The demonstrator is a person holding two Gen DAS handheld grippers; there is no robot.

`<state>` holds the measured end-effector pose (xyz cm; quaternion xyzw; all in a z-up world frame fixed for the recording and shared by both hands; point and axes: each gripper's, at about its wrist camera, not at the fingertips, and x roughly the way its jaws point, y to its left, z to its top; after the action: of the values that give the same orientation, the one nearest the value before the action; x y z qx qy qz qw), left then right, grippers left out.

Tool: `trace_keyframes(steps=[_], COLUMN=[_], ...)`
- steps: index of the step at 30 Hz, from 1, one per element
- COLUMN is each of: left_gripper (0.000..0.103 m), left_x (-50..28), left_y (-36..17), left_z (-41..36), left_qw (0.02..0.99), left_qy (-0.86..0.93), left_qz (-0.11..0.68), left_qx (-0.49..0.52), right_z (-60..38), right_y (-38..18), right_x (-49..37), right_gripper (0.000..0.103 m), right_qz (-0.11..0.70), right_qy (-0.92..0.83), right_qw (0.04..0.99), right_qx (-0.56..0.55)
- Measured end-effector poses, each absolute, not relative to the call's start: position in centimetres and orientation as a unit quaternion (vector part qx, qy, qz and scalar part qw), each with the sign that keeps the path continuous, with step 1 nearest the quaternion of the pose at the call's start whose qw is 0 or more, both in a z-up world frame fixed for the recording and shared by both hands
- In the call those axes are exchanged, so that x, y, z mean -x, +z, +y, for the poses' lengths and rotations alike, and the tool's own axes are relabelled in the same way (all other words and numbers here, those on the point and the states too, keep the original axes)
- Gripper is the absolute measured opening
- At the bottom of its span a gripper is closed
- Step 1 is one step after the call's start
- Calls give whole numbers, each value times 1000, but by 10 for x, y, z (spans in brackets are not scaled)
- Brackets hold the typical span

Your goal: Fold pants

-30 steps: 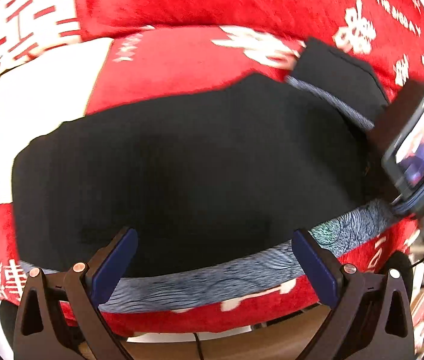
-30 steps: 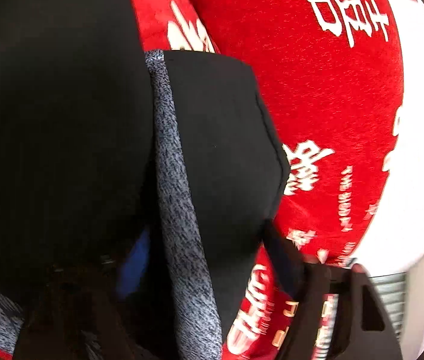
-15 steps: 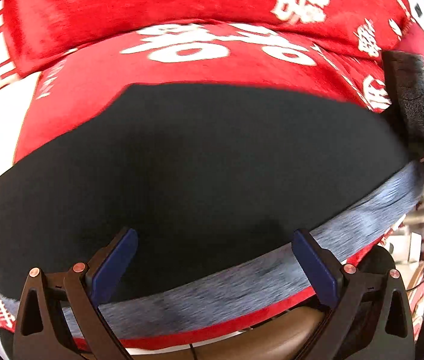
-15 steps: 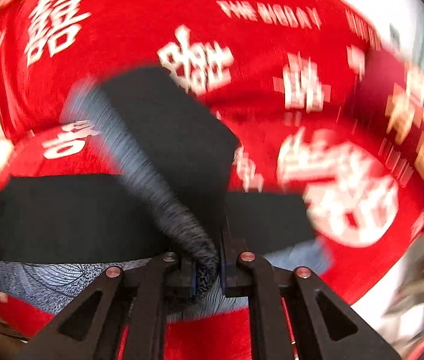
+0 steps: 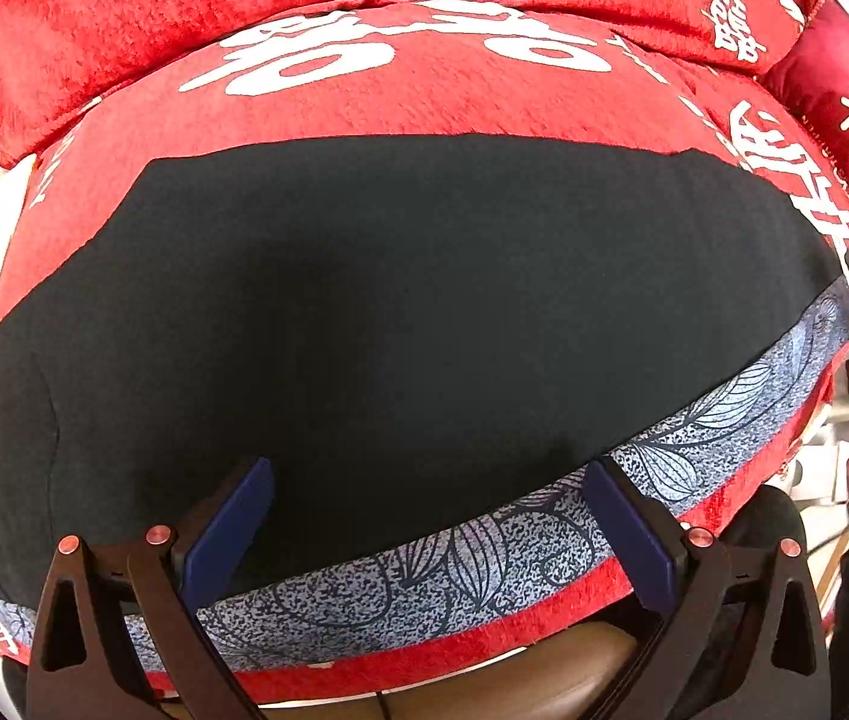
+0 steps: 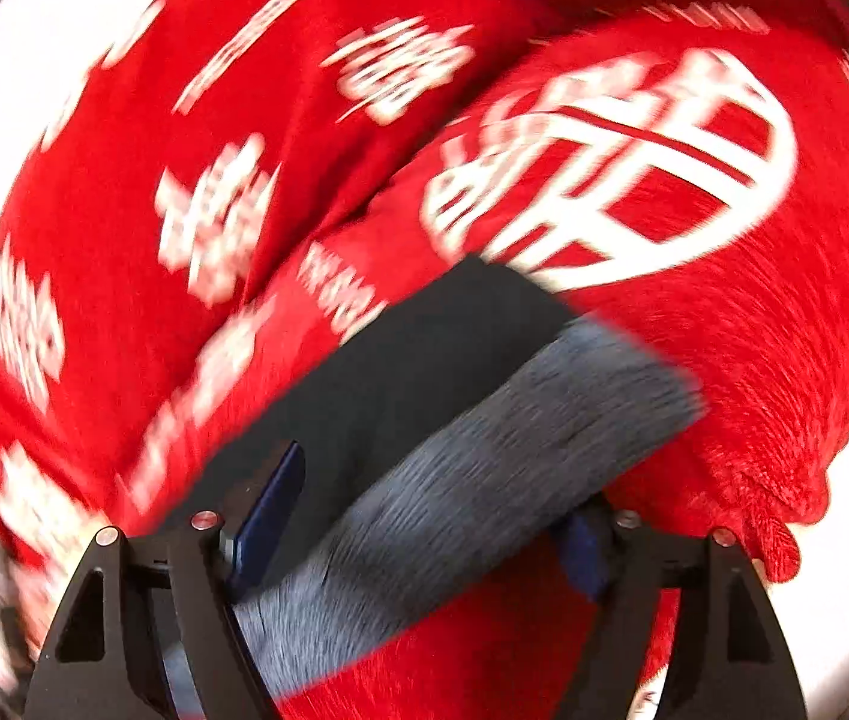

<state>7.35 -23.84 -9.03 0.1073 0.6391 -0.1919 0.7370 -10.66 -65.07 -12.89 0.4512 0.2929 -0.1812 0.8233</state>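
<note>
Pants (image 5: 400, 312) beneath spread left tool (image 5: 433, 531)

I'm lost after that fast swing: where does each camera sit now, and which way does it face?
Left wrist: on the left claw, looking steeply down on the black pants spread on the red cover; its own open fingers show, nothing between them.
Right wrist: on the right claw, angled down, blurred; jaws opening, with the patterned band between them but not pinched.
Shared: pants, patterned band, red cover.
</note>
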Motion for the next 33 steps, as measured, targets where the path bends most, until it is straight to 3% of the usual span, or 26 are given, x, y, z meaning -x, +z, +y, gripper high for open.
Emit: trace_keyframes(steps=[1, 2, 3, 4, 10, 13, 16, 17, 18, 19, 21, 22, 23, 27, 33], left_gripper=[103, 103, 103, 103, 103, 103, 103, 103, 103, 103, 103, 103, 103, 103, 103], left_x=[-72, -72, -73, -73, -79, -79, -76, -75, -72, -70, -70, -72, -73, -77, -72], left_y=[-91, -92, -92, -91, -76, -78, -90, -94, -95, -94, -91, -88, -86, -85, -101], left_z=[-241, -241, -245, -247, -265, -273, -277, -278, -279, -278, -277, -276, -275, -274, -281], left_qw=[738, 738, 738, 737, 749, 747, 739, 736, 737, 738, 739, 741, 743, 753, 752], left_qy=[-190, -190, -191, -193, -210, -211, -207, -205, -204, -205, -208, -208, -209, -197, -179], left_qz=[638, 637, 637, 638, 622, 623, 632, 635, 633, 630, 629, 629, 627, 620, 619], left_qx=[-113, -114, -115, -112, -91, -95, -108, -115, -123, -126, -120, -109, -103, -100, -140], right_z=[-658, -665, -666, -666, -637, -641, -661, -666, -670, -673, -680, -682, -682, -651, -553], right_y=[-133, -134, -132, -124, -46, -51, -105, -122, -133, -132, -126, -121, -111, -69, -74], right_x=[105, 93, 89, 83, 71, 56, 44, 41, 49, 56, 67, 73, 83, 99, 53], right_gripper=[69, 31, 16, 11, 10, 10, 11, 18, 19, 35, 53, 74, 79, 79, 81], right_qz=[297, 311, 325, 328, 277, 291, 370, 395, 374, 362, 364, 363, 346, 310, 406], right_qy=[-175, -169, -171, -173, -145, -156, -170, -172, -168, -180, -204, -230, -262, -284, -150], right_qw=[819, 818, 818, 825, 902, 906, 865, 849, 848, 846, 823, 816, 818, 855, 888], right_qx=[-458, -453, -443, -426, -296, -264, -293, -307, -335, -348, -385, -387, -376, -303, -156])
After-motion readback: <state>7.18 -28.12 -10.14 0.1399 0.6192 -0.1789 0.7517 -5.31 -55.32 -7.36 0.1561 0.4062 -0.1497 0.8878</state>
